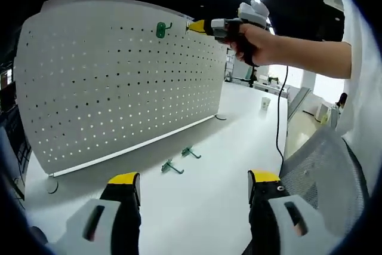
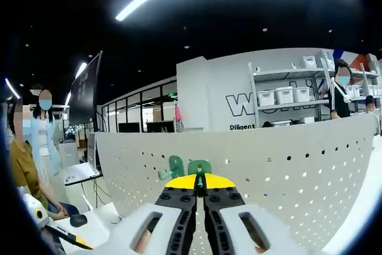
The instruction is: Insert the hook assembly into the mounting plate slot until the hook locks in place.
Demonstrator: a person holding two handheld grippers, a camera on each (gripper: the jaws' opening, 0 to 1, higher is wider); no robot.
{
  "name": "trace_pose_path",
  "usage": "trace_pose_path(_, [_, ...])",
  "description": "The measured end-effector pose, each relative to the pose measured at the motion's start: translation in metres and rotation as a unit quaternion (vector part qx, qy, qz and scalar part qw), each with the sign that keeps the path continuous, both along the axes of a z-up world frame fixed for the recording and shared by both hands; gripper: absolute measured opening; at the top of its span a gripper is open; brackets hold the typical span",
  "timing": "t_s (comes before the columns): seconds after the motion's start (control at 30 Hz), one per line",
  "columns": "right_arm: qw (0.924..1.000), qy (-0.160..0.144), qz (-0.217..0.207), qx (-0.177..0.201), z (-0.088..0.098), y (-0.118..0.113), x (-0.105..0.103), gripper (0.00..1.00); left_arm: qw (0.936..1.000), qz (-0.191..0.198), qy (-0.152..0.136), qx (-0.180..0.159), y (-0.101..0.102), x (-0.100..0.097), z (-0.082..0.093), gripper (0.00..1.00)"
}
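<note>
My left gripper point(image 1: 194, 188) hangs unclenched above the table point(image 1: 239, 147) and two spare hooks point(image 1: 181, 160), while my right gripper point(image 2: 200, 181), clenched on the green hook point(image 2: 198, 168), should press squarely into the pegboard point(image 1: 119, 82) until seated.

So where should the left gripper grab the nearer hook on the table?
Probably by the straight shank of the nearer hook, coming from above with the jaws across it: it lies flat on the table, apart from the other hook. Left gripper is open.
</note>
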State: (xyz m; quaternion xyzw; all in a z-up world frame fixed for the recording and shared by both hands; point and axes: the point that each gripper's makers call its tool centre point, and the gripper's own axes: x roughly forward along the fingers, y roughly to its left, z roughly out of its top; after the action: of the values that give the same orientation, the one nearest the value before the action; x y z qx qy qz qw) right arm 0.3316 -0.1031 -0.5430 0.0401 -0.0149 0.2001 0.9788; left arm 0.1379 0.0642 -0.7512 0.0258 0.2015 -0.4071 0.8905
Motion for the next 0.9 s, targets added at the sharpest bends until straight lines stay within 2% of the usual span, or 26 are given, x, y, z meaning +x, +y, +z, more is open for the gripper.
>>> trace_pose_path(0.53, [0.9993, -0.015, -0.029, -0.019, 0.0, 0.002, 0.021, 0.0, 1.0, 0.007, 0.004, 0.001, 0.005, 0.001, -0.001, 0.75])
trace_pose_path(0.9, [0.9992, -0.014, -0.036, -0.014, -0.002, -0.001, 0.026, 0.0, 0.9999, 0.01, 0.008, 0.001, 0.008, 0.002, -0.003, 0.74])
